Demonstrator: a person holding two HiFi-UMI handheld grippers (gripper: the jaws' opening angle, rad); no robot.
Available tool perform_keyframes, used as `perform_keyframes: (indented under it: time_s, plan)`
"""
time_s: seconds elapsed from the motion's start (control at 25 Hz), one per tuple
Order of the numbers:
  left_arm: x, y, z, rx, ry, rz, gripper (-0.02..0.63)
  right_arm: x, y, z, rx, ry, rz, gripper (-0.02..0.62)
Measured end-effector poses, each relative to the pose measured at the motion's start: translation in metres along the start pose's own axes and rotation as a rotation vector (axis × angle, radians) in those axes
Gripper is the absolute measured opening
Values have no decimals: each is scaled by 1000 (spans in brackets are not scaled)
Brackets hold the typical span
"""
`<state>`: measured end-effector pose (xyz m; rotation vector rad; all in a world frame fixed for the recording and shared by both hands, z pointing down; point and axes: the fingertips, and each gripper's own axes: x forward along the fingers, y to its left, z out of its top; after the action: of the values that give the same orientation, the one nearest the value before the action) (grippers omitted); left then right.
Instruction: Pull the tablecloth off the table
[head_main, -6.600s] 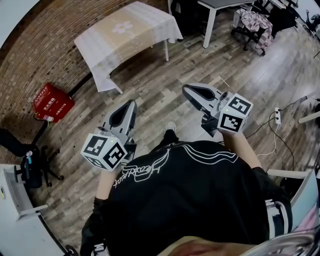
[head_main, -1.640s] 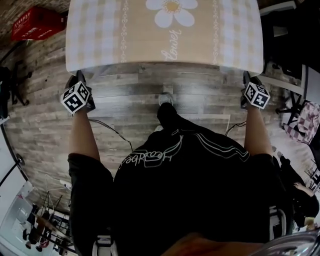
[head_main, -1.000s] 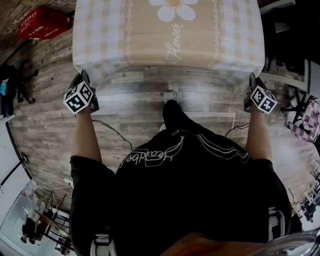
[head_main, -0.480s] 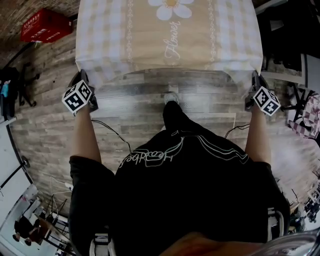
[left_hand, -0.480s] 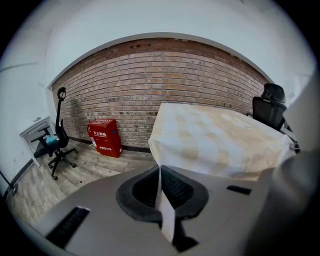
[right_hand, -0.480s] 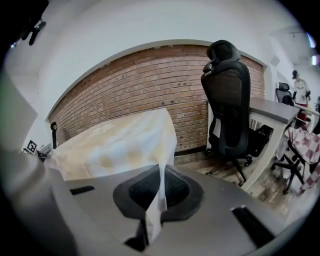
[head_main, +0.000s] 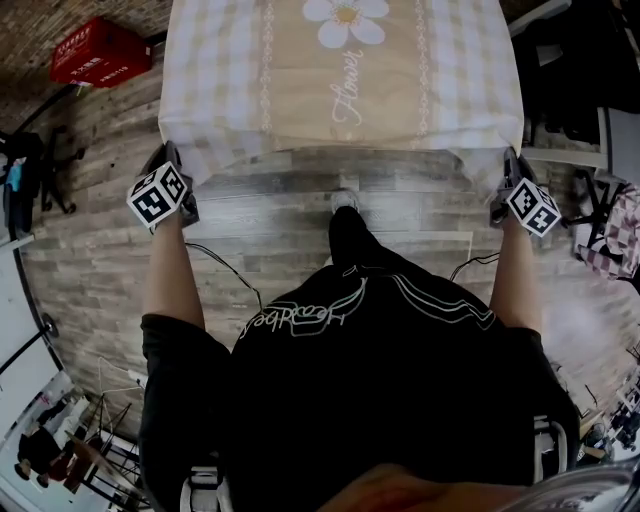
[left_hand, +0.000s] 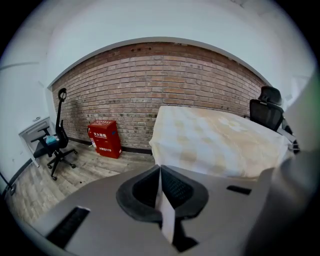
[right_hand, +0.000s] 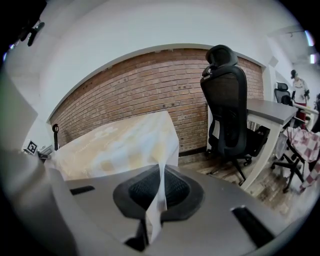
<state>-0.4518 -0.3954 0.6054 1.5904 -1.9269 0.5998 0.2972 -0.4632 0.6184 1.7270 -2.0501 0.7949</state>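
A beige and white checked tablecloth (head_main: 345, 70) with a daisy print and the word "Flower" covers the table ahead of me. Its near edge hangs stretched between my two grippers. My left gripper (head_main: 172, 160) is shut on the near left corner, and a strip of tablecloth (left_hand: 162, 200) runs between its pads. My right gripper (head_main: 510, 165) is shut on the near right corner, where a fold of tablecloth (right_hand: 159, 192) is pinched between its pads. The table itself is hidden under the cloth.
A red box (head_main: 100, 52) stands on the wooden floor by the brick wall at the left. A black office chair (right_hand: 230, 105) and a white desk (right_hand: 272, 112) stand at the right. Another chair (left_hand: 57, 142) is at the far left. Cables (head_main: 225, 265) run across the floor by my feet.
Both grippers stay shut on the near corners. The cloth's near edge has come a little toward me and slid slightly right in the head view.
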Motion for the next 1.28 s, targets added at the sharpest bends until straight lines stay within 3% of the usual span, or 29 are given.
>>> perform_keyframes:
  time_s: [0.4,0.72,0.96,1.12,1.28]
  plan:
    - [-29,-7,4,-19,-43,-23,5,-23,18,10,37,-22,37,-3]
    - [-47,-29,29,-34,-88,-67,5,-27,28,27,18,-26,61,-3]
    - [-93,-42,4,-18,-134,-105,5,-72,43,7,9,-88,96,-3]
    - [-111,-56,7,24,-149,-124,6,-86,54,15,12,-115,114,-3]
    - [-130,-60,9,9,-164,-142,5,-97,72,23,16,-132,137,-3]
